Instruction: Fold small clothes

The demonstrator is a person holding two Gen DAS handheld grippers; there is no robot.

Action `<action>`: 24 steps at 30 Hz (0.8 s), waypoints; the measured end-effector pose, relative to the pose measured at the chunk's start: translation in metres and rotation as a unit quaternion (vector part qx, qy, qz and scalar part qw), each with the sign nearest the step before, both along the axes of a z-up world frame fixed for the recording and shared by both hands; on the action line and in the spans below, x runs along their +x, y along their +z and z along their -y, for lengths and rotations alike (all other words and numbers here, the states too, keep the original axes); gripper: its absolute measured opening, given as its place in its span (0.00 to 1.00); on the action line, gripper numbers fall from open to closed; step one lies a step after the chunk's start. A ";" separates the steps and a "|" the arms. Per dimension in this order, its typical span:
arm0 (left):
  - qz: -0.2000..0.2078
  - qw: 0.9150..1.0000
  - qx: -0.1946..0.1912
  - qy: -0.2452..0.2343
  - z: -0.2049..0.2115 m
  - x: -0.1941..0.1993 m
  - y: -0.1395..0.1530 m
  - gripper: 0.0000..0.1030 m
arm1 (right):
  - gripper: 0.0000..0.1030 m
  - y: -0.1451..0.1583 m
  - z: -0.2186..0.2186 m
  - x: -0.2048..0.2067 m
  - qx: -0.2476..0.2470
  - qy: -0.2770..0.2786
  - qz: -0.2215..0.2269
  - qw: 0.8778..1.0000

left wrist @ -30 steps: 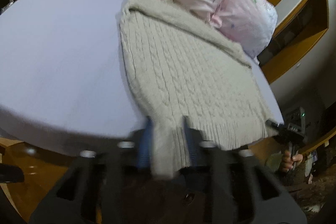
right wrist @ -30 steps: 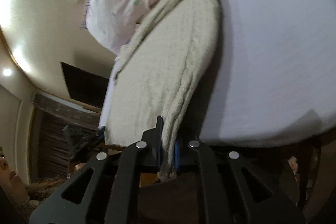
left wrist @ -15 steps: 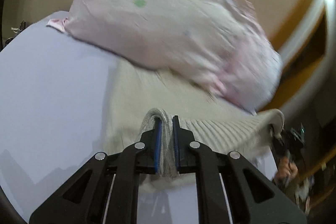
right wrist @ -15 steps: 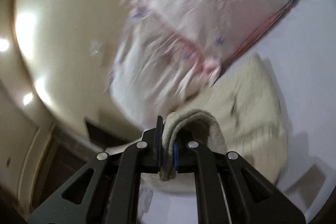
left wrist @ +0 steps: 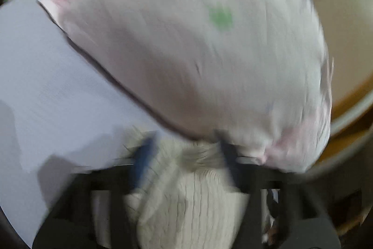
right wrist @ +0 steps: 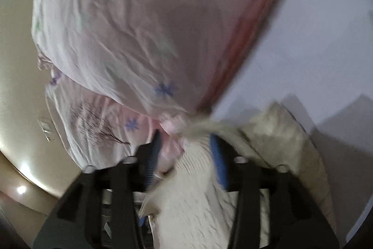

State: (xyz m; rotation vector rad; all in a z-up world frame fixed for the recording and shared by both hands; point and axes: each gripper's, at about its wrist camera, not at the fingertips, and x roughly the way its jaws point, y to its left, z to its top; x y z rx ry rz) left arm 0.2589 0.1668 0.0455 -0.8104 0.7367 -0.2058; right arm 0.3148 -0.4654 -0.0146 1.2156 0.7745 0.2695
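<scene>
- Left claw stands spread, the cream knit sweater lying loose between its fingers.
- Right claw is likewise spread over the sweater's folded edge.
- Step, as I judge: the hem fold is laid near the pink pillow; next, withdraw and regrip for another fold.
- Blur hides the fold's alignment on the lilac bed sheet.

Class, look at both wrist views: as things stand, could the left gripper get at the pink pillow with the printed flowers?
Probably yes. The left gripper stands open with the cream cable-knit sweater lying between its fingers, and the pink flowered pillow sits right beyond the fingertips. Only the sweater's folded edge lies between them.
</scene>
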 end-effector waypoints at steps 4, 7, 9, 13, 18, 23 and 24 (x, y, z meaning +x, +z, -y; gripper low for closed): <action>0.011 1.000 0.018 -0.016 -0.011 -0.025 0.013 0.82 | 0.84 0.032 0.010 -0.034 -0.055 0.002 0.057 0.997; -0.013 0.995 0.070 -0.077 0.009 -0.048 0.005 0.82 | 0.90 0.043 0.010 -0.050 -0.092 0.004 0.105 0.990; -0.036 0.988 0.107 -0.105 0.025 -0.059 -0.005 0.82 | 0.90 0.044 0.012 -0.059 -0.113 0.004 0.121 0.986; -0.067 0.977 0.155 -0.130 0.047 -0.059 -0.019 0.82 | 0.90 0.037 0.005 -0.052 -0.111 0.017 0.115 0.987; -0.083 0.981 0.143 -0.103 0.046 -0.052 -0.026 0.80 | 0.91 0.034 0.004 -0.058 -0.116 0.030 0.128 0.985; -0.088 0.988 0.114 -0.050 0.026 -0.055 -0.031 0.69 | 0.91 0.036 0.006 -0.056 -0.100 0.034 0.138 0.985; -0.087 0.988 0.120 -0.050 0.027 -0.055 -0.031 0.69 | 0.91 0.036 0.007 -0.057 -0.096 0.035 0.140 0.985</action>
